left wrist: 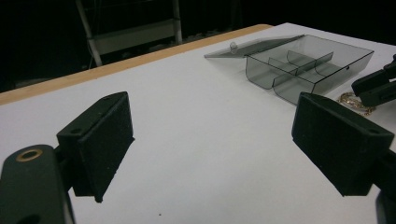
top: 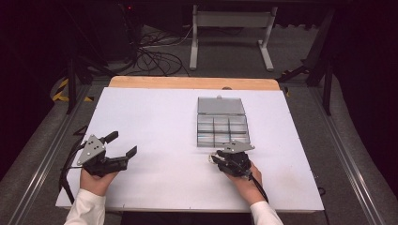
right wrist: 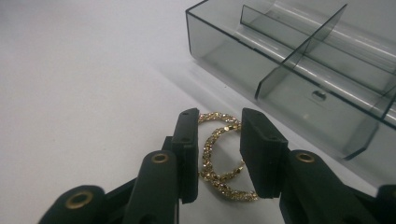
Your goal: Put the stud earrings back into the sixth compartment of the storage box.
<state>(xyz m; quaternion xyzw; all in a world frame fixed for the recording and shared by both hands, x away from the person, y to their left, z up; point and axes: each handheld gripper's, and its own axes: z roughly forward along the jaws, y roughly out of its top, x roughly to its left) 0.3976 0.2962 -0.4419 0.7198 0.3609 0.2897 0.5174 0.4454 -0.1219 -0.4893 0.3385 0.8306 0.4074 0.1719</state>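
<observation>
Beside the near wall of the open smoked-plastic compartment box (right wrist: 299,60), your right gripper (right wrist: 218,154) straddles the gold hoop earrings (right wrist: 219,158) on the white table (top: 155,126), jaws narrowed but seemingly not yet pinching, likely for a lift into a compartment. Your left gripper (left wrist: 210,144) idles, jaws wide, empty.

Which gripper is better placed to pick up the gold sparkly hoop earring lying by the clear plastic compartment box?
Right. The right gripper already straddles the gold sparkly hoop earring beside the clear plastic compartment box. The left gripper sits wide open, far across the white table.
</observation>
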